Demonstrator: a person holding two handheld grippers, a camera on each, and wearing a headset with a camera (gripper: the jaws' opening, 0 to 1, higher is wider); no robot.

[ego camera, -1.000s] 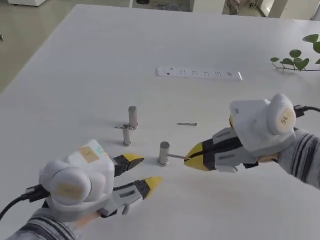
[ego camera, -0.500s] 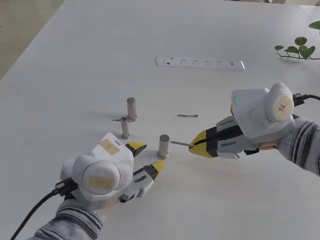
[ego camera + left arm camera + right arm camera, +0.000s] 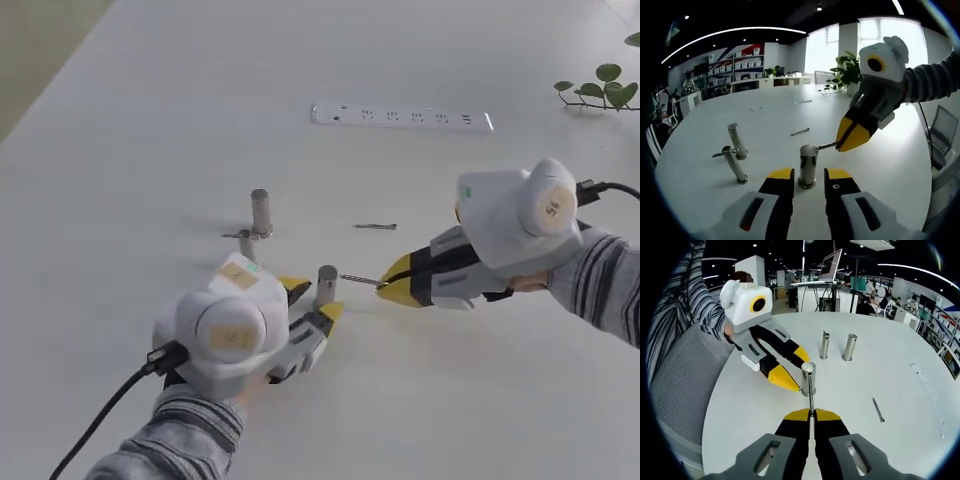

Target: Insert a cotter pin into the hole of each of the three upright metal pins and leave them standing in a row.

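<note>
Three upright metal pins stand on the white table. The near pin [image 3: 326,285] [image 3: 808,165] stands between the fingers of my left gripper [image 3: 312,300] [image 3: 808,175], which is open, with a small gap on each side of the pin's base. My right gripper [image 3: 385,283] [image 3: 811,414] is shut on a cotter pin [image 3: 358,279] [image 3: 810,390], whose tip reaches the near pin's upper end [image 3: 808,369]. Behind stand a far pin [image 3: 261,212] and a middle pin [image 3: 247,245] with a cotter pin through it [image 3: 720,154].
A loose cotter pin [image 3: 376,226] [image 3: 878,410] lies on the table right of the pins. A white power strip [image 3: 400,117] lies farther back, and a plant [image 3: 600,90] is at the far right. A cable trails from my left gripper.
My left gripper has moved forward and right, until its fingers flank the near pin. The right gripper keeps the cotter pin at that pin's side.
</note>
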